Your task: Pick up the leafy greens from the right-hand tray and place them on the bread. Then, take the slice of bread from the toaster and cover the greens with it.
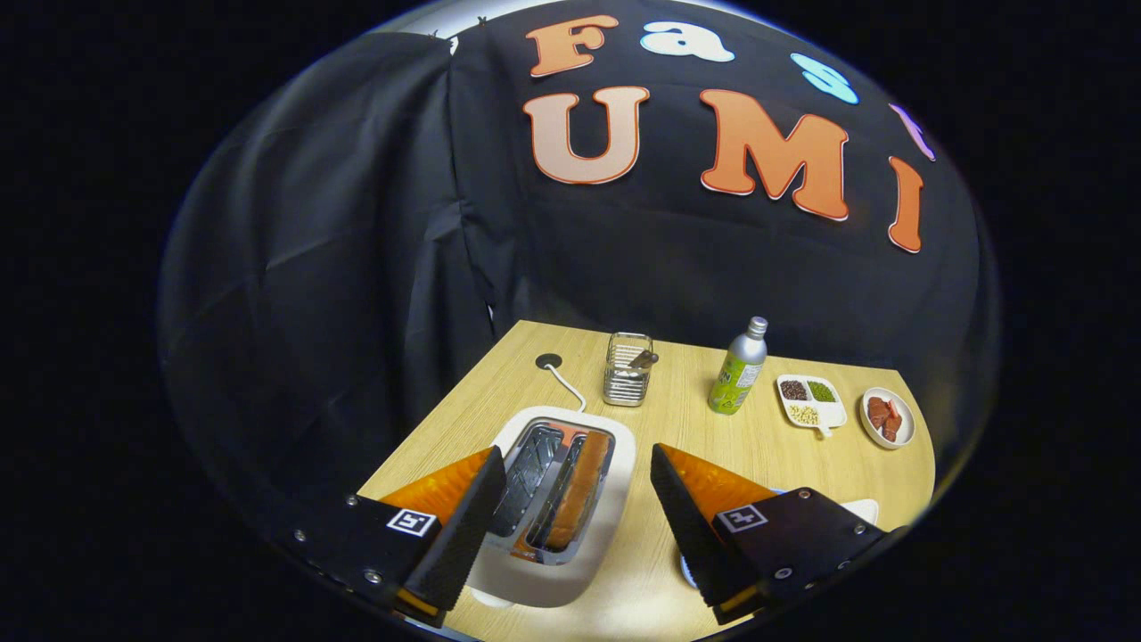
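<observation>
A wire basket (627, 369) holding a utensil stands near the far edge of the wooden tabletop (677, 437), a green bottle (738, 370) (silver-capped) upright beside it. Toward the far right corner lie a divided dish (809, 401) of beans and a small plate (888, 417) of reddish pieces.

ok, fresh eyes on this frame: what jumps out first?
The open gripper, its two fingers spread wide, hangs over the white toaster, which sits between and just below the fingers with a bread slice standing in its right slot. Beyond it on the wooden table stand a wire basket and a green bottle, with a divided dish and a small plate off to the right.
</observation>
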